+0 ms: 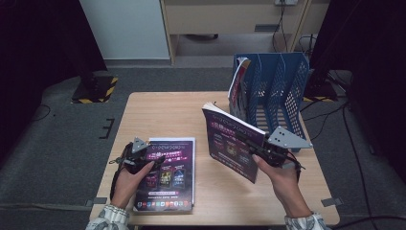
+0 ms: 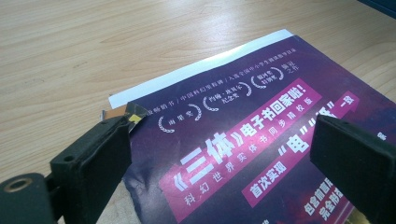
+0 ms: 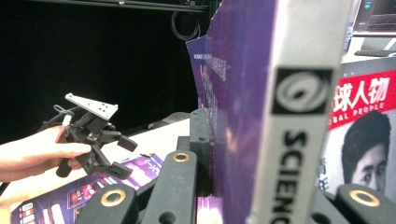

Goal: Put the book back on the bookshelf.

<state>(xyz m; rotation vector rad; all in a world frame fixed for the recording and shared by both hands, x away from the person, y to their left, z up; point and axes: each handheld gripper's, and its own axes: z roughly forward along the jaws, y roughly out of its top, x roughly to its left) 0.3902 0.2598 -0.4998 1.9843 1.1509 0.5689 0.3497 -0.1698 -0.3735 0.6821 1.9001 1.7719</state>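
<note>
We hold the upright book clamped in the right gripper, spine vertical — the blue file rack just beyond; left gripper, jaws apart, hovers over the flat book.

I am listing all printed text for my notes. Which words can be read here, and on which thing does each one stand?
"三体": cover of the flat magazine on the table.
"SCIEN", cut off: spine of the held book.
"球人物" and "BAL PEOPLE", cut off: magazine in the rack.
Smaller lines: too small or blurred.
</note>
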